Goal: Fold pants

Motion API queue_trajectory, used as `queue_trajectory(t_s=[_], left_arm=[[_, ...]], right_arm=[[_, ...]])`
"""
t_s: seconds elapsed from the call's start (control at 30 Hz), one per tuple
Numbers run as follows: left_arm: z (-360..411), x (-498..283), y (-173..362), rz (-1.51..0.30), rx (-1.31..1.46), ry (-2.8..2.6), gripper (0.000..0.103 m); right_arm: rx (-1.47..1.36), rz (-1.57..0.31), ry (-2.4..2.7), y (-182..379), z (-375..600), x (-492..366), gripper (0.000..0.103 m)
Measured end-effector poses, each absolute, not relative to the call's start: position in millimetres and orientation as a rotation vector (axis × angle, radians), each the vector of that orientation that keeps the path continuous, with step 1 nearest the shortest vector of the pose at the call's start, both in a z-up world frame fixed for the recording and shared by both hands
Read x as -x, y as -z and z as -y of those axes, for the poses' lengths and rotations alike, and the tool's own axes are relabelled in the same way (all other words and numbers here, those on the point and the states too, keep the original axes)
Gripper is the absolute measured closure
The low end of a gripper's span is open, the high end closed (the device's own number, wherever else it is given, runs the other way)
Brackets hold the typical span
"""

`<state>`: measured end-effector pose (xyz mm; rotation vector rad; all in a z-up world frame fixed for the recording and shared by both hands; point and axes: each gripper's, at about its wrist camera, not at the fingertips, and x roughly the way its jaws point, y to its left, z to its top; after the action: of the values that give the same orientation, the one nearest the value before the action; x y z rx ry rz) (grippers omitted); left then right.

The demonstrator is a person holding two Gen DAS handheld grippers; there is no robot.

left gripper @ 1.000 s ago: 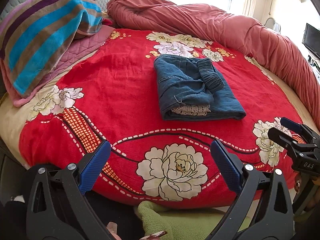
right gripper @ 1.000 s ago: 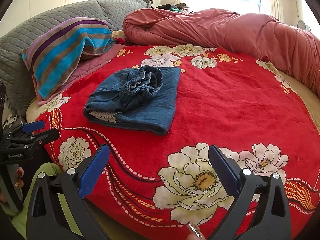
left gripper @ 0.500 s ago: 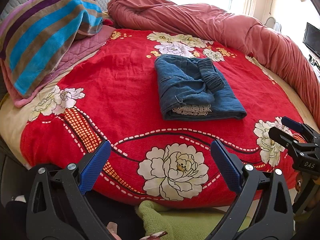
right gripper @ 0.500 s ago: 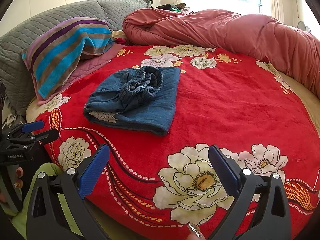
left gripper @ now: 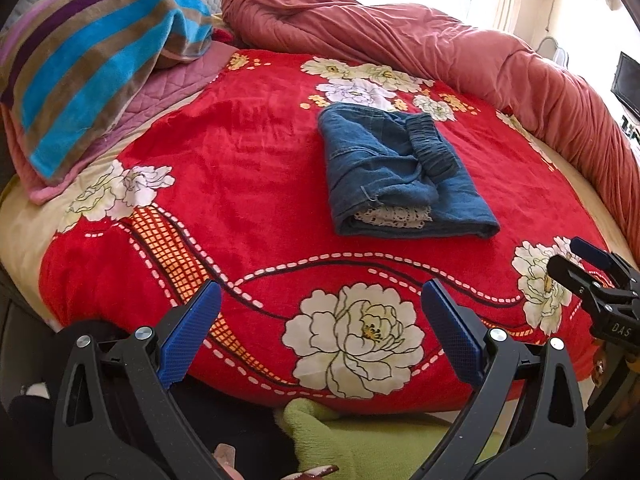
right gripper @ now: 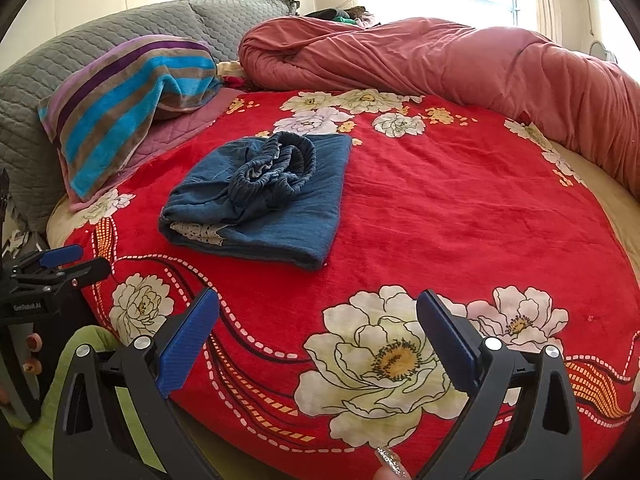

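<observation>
1. The folded denim pants point(left gripper: 404, 176) lie in a compact rectangle on the red floral blanket point(left gripper: 248, 168) that covers the round bed, towards its far middle and well apart from both grippers.
2. The left gripper point(left gripper: 320, 336) hangs over the near edge of the bed with its jaws spread wide and nothing between them; only a white flower of the blanket shows in the gap.
3. The right gripper point(right gripper: 318, 338) is likewise over the near edge, jaws wide apart and empty.
4. The left wrist view shows the near end of the pants, where a strip of white lace point(left gripper: 394, 216) peeks from between the denim layers, and the gathered elastic waistband point(left gripper: 432, 148) lying along the top right of the bundle.
5. The right wrist view shows the same bundle from the other side: the waistband point(right gripper: 276, 168) appears as a bunched, open ring on top, and the lace point(right gripper: 196, 232) shows at the bundle's near left corner.
6. Each view catches the other gripper at its edge: the right one at the right border of the left view point(left gripper: 592, 280), the left one at the left border of the right view point(right gripper: 52, 268).
7. A striped towel point(right gripper: 128, 96) lies over a pillow at the left, and a rolled dusty-red duvet point(right gripper: 460, 64) curves along the far side.
8. Only the right view shows the grey quilted headboard point(right gripper: 120, 28) in full.
</observation>
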<state>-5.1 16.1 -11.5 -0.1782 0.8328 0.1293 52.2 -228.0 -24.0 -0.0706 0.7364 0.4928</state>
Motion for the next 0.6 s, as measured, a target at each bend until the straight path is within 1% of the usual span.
queue_trajectory(t_s=[0.2,0.4,0.47,0.6], left_arm=[[-27,3,12,-0.837,0.190,-0.168,0.010],[-60,-4,8,-0.813,0.247,-0.198,0.009],[-88,-12,8,-0.821,0.293,-0.247,0.010],[-172,-39,17,-0.874,0.350,-0.399,0.009]], right_arm=[[0.059,-0.735,-0.458,25,241,-59,0.005],[0.002,-0.742,-0.369,30,276,-80,0.005],[-0.032,-0.744,-0.301,31,303,-98,0.005],[-0.055,-0.723,-0.116,31,370,-140,0.005]])
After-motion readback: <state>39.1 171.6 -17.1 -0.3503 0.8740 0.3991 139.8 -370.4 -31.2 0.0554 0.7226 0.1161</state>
